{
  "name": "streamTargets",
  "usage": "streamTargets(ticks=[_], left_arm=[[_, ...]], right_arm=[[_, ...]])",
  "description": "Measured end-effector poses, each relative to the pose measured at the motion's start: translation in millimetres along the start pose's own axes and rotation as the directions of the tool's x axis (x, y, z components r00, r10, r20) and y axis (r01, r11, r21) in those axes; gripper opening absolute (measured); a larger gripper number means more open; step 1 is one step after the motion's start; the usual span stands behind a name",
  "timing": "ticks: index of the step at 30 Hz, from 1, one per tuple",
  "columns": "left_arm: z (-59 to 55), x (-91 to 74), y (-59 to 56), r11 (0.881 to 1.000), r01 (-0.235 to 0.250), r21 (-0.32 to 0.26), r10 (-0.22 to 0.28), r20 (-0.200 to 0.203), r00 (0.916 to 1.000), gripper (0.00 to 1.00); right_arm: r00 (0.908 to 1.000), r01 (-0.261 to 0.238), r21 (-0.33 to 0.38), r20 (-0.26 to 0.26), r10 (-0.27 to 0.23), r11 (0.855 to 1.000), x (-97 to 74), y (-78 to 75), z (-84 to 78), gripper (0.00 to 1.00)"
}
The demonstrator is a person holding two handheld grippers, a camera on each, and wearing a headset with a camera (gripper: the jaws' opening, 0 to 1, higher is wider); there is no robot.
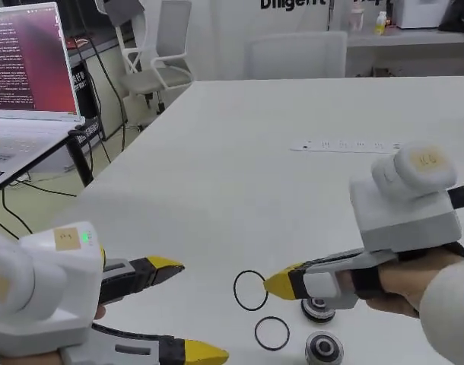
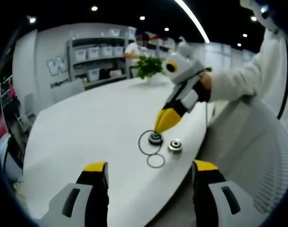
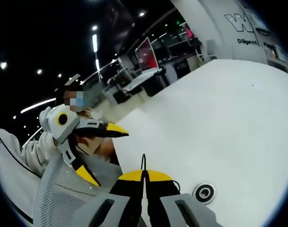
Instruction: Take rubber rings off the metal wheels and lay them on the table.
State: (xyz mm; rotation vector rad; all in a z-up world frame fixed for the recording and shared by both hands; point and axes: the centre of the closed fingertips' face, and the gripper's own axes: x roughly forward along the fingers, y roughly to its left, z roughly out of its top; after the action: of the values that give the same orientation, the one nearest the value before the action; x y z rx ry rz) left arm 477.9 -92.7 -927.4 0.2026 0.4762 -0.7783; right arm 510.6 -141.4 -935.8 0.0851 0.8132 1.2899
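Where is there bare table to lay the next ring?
Bare table stretches from the left tool up to the power strip. Crowded by the right tool: two rubber rings and two metal wheels at the near edge.

The head view looks forward and down from the near edge of the white table (image 1: 239, 152), with a laptop (image 1: 23, 57) at 10 o'clock, the left gripper (image 1: 201, 310) close at 7 o'clock and the right gripper (image 1: 268, 284) at 4 o'clock. The left gripper view looks from off the table's edge along its parted jaws, across the person's front, with the right gripper at 1 o'clock. The right gripper view sits low and near the tabletop, facing back at the left gripper at 9 o'clock, a rubber ring (image 1: 235, 289) pinched in its closed jaws. Head and left gripper views share that ring and both metal wheels (image 1: 324, 347)
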Motion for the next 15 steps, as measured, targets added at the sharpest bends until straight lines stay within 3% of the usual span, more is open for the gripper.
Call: streamTargets(ticks=[7, 15], left_arm=[[-1.6, -1.3, 1.6, 1.0, -0.01, -0.017, 0.01, 0.002, 1.0, 0.73], [-5.2, -1.8, 2.9, 1.0, -0.019, -0.012, 0.019, -0.014, 0.9997, 0.73]], right_arm=[[0.9996, 0.007, 0.057, -0.028, -0.006, 0.998, 5.6, -10.6, -18.3, 0.0], [0.9996, -0.002, 0.095, -0.026, 0.004, 0.995, 6.7, -14.3, -20.2, 0.0]])
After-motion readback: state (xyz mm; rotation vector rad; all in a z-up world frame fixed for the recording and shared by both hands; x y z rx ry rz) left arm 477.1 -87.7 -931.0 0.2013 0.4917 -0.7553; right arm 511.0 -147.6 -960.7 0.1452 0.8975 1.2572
